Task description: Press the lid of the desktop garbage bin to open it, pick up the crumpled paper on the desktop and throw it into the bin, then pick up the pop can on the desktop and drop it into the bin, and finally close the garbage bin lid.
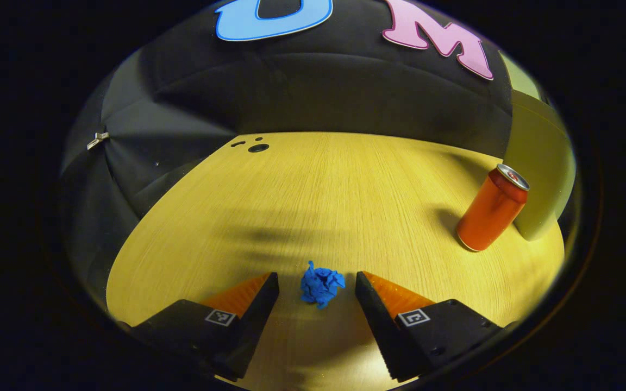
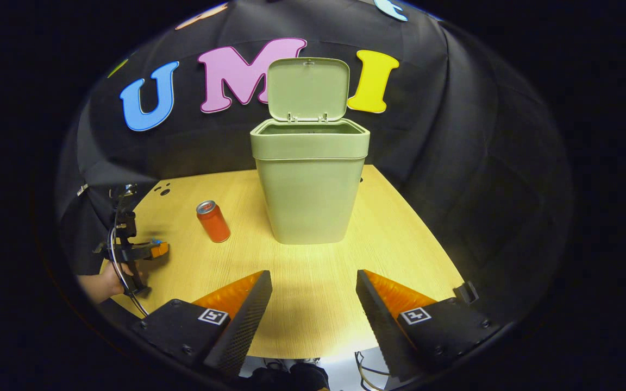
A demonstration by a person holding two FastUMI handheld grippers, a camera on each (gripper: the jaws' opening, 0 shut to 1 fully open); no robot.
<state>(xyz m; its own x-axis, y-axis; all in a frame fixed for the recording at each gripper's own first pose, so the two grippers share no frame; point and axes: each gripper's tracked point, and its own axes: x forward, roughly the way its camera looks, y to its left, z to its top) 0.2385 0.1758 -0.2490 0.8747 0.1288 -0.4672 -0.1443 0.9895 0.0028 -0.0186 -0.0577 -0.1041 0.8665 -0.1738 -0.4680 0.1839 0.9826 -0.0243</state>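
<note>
1. Closest in the left gripper view, the left gripper [image 1: 317,285] hangs low over the wooden worktop [image 1: 313,195] with its fingers spread wide, grasping nothing.
2. The crumpled blue paper [image 1: 320,284] lies on the worktop right in the gap between those two fingertips, roughly centred; neither finger touches it.
3. Farther off and to the right in that view, the orange pop can [image 1: 491,209] stands upright on the worktop, well apart from the paper.
4. Just behind the can rises the pale green wall of the garbage bin [image 1: 541,168], near the can, though I cannot tell whether they touch.
5. In the right gripper view, the right gripper [image 2: 314,285] is also released, its fingers held wide over bare wood with nothing between them.
6. Off to the left there, a hand [image 2: 107,282] holds the left gripper down at the worktop's near left edge, a speck of blue at its tips.
7. Beyond, the pop can stands left of the bin and clear of it.
8. Farthest back, the bin sits on the middle of the worktop, straight ahead of the right gripper, its lid [image 2: 308,89] swung up and open against the black cloth wall [image 2: 454,136].
</note>
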